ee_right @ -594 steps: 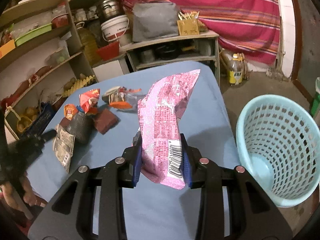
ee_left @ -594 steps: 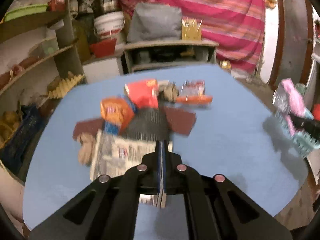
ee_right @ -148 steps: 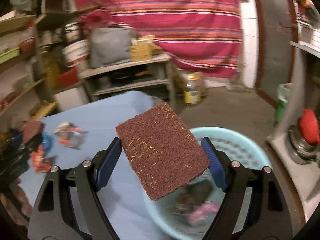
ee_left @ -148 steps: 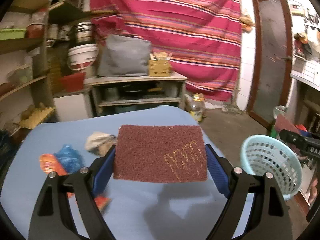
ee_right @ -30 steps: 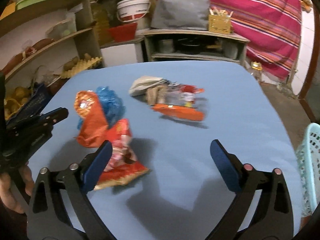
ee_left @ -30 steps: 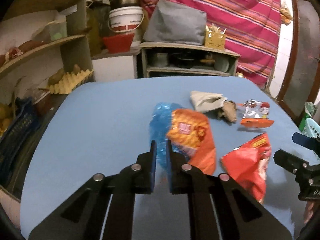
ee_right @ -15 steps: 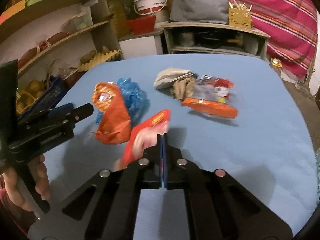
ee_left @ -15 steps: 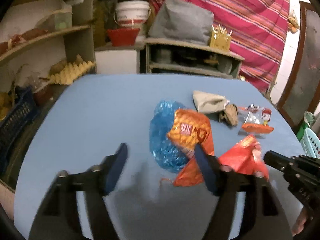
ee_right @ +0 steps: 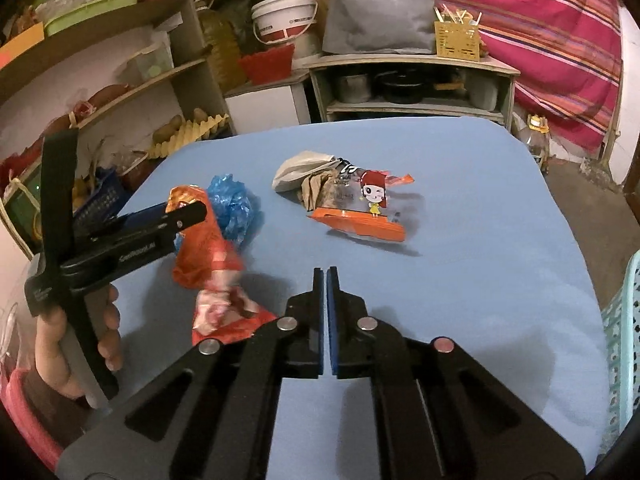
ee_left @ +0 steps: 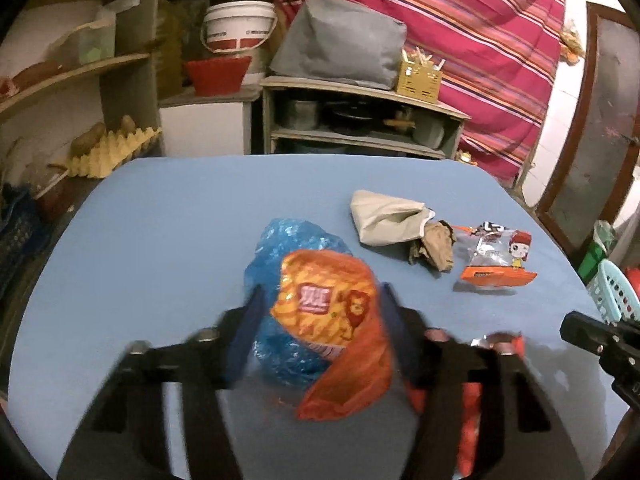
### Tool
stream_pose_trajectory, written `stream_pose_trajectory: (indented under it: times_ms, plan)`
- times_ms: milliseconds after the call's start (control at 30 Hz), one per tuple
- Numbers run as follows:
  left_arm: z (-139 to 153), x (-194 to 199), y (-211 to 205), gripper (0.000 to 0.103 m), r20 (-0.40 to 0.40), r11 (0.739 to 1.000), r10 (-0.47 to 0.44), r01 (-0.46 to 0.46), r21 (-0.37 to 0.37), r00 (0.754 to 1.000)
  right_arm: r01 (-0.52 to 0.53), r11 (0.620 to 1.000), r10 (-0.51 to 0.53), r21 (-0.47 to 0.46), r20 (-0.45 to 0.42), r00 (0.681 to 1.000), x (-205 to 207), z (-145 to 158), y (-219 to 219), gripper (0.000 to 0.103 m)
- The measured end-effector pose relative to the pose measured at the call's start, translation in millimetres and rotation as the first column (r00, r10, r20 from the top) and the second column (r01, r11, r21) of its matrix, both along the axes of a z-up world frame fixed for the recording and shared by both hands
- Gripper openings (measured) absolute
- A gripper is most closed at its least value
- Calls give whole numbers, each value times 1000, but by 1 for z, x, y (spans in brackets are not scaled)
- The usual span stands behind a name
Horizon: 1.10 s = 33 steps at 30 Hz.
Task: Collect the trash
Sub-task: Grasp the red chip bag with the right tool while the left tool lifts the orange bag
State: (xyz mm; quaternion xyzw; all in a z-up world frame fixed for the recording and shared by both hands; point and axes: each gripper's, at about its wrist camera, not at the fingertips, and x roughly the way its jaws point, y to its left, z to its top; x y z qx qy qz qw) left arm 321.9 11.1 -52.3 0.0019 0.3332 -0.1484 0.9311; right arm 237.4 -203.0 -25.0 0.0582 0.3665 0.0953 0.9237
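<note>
1. Left wrist view:
   - Shows the left tool [ee_left: 320, 320] spread wide and motion-blurred, one finger on each side of an orange foil snack bag [ee_left: 332, 320]. Sits so as to take the bag across its width; cannot tell whether the pads touch it yet.
   - Finds that bag lying over a crumpled blue plastic bag [ee_left: 288, 248] on the blue surface [ee_left: 160, 240]. Judged likely to gather both in one squeeze.
   - Leaves a beige pouch [ee_left: 384, 220], crumpled brown paper [ee_left: 436, 244] and a clear-and-orange packet with a cartoon girl [ee_left: 500, 264] clustered farther off, untouched.
   - Catches the rim of a pale turquoise plastic basket [ee_left: 612, 292] off the right edge, presumably where the trash goes.

2. Right wrist view:
   - Shows the right tool [ee_right: 324, 280] with fingers pressed almost together, nothing visible between the tips.
   - Places a red crinkled wrapper [ee_right: 224, 320] just to its left, against the finger's side rather than pinched. Suggests the grip missed or slipped, so needs reopening and re-centring.
   - Confirms the left tool from the side, reaching over the orange bag, gripped by a hand [ee_right: 76, 344].
   - Keeps the basket at the right edge, well apart from the litter.
</note>
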Motion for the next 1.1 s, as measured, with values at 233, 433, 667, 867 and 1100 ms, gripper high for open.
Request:
stream_pose_trajectory:
  times_ms: [233, 433, 667, 867, 1100]
  plan:
    - [4, -8, -6, 10, 35, 998, -42, 41, 47, 998, 3, 1000, -3, 9, 18, 1000, -1, 0, 5, 49]
    - [13, -13, 8, 8, 69, 998, -29, 25, 49, 997, -47, 999, 47, 12, 26, 999, 0, -2, 29, 70]
    - [20, -15, 35, 8, 79, 1000, 13, -15, 18, 997, -72, 997, 72, -18, -7, 997, 10, -16, 65, 75]
    - [23, -24, 39, 8, 105, 998, 20, -26, 51, 994, -83, 996, 83, -8, -46, 996, 24, -29, 82, 74]
    - [28, -32, 43, 8, 125, 996, 39, -49, 79, 991, -145, 989, 145, -3, -35, 989, 32, -29, 95, 21]
